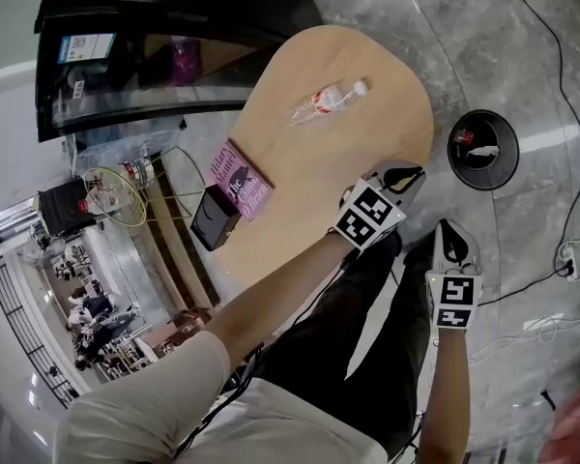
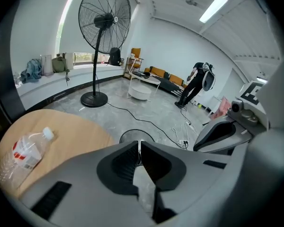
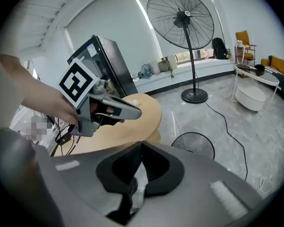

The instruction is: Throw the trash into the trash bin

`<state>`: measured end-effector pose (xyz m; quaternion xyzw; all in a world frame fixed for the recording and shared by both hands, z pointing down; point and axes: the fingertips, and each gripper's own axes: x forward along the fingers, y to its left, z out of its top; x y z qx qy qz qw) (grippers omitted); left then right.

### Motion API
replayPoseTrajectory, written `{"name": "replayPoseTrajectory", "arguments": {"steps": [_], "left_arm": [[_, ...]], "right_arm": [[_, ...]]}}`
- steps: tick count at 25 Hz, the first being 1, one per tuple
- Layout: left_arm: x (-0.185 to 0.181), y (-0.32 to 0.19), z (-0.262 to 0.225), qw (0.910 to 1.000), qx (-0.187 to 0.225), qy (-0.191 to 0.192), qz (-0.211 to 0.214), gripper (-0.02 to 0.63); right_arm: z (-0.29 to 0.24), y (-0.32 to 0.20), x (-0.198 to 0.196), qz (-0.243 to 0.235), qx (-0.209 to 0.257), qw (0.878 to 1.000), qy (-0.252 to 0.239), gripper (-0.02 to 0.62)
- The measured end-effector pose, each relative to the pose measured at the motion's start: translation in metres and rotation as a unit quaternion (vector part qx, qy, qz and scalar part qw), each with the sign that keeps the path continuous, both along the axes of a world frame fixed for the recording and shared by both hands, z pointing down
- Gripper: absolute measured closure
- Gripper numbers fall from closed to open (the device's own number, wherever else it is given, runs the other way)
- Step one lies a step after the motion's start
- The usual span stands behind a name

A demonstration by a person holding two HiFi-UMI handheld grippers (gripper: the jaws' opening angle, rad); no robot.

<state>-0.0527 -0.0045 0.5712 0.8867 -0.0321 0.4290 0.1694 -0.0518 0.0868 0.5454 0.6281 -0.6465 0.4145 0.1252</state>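
1. Left hand-held gripper: jaws together, nothing between them, at the bench's near right edge.
2. Right hand-held gripper: jaws also together and empty, just off the bench.
3. The bottle lies toward the bench's far end. The bin stands on the floor beyond the right edge.
4. The bottle is likely light, thin, crushable and slick, so pinch its neck under the cap.

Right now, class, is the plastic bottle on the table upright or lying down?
Lying down: the plastic bottle lies flat on the wooden table, cap pointing sideways.

Beige sleeve, black trousers, grey marker-cubed left gripper.
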Motion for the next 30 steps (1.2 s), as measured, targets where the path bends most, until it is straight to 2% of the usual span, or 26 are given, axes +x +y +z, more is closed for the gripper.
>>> {"name": "replayPoseTrajectory", "arguments": {"steps": [13, 23, 30], "left_arm": [[-0.063, -0.024, -0.037, 0.9995, 0.026, -0.006, -0.018, 0.598], [-0.095, -0.052, -0.040, 0.9984, 0.032, -0.015, -0.044, 0.598], [-0.118, -0.084, -0.034, 0.9974, 0.057, -0.024, -0.036, 0.597]], "right_arm": [[-0.015, -0.027, -0.032, -0.041, 0.000, 0.999, 0.007, 0.584], [-0.020, -0.055, -0.054, -0.069, 0.004, 0.998, 0.001, 0.584], [-0.014, -0.074, -0.059, -0.074, 0.001, 0.997, 0.000, 0.584]]}}
